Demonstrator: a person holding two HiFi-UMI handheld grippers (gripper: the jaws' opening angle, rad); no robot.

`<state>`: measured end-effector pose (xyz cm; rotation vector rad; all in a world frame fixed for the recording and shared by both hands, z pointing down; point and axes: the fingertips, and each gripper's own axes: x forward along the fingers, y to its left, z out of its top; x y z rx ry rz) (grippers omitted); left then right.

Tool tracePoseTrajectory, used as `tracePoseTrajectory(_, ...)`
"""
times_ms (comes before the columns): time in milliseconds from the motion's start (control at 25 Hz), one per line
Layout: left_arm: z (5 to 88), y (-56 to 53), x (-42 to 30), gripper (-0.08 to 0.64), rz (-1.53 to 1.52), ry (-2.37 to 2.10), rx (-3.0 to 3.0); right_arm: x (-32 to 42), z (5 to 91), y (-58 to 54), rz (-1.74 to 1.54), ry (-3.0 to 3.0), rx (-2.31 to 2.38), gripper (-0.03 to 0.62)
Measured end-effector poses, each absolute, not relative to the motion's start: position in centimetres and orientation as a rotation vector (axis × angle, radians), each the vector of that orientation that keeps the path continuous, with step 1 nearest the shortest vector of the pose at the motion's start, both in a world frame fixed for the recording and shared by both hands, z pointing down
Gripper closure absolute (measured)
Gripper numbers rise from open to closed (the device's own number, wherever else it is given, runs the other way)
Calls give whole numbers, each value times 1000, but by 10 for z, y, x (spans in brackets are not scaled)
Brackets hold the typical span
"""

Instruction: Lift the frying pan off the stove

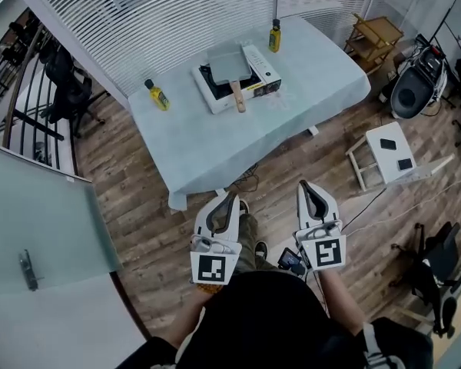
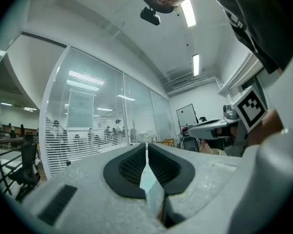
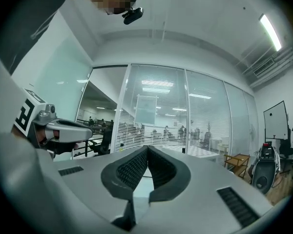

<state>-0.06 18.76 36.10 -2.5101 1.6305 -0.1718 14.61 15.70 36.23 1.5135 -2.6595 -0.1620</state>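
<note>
Both closed, empty: left tongs (image 1: 231, 198), right tongs (image 1: 306, 186). Frying pan (image 1: 227, 61) on stove (image 1: 213, 95), far: rigid, likely heavy; grip near-pointing wooden handle (image 1: 237, 96), expect front-heavy droop.

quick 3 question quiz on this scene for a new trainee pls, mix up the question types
1. True or false: the frying pan sits on the stove.
2. Multiple choice: the pan's wooden handle points A) toward the person, B) toward the window blinds, C) straight up.
3. Fill in: the jaws of the left gripper and the right gripper are both ____, with nothing between them.

Key: 1 true; 2 A; 3 shut.
</note>
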Motion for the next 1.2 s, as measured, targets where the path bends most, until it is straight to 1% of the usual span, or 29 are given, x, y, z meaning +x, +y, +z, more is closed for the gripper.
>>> tracePoseTrajectory(200, 371, 133, -7, 531, -133, 1642, -2552, 140, 362, 107, -185, -2630, 1530, 591)
tracePoseTrajectory(440, 358, 61, -22, 531, -92, 1606, -2562, 121, 352, 41, -214, -2603, 1503, 591)
tracePoseTrajectory(680, 357, 2, -51, 532, -66, 1595, -2572, 93, 352, -18, -215, -2576, 1461, 591)
tracePoseTrajectory(960, 374, -43, -76, 531, -83, 1587, -2615, 58, 358, -69, -236, -2575, 1405, 591)
tracePoseTrajectory(1200, 381, -69, -83, 531, -136, 1558, -2620, 60, 364, -104, -230, -2568, 1414, 591)
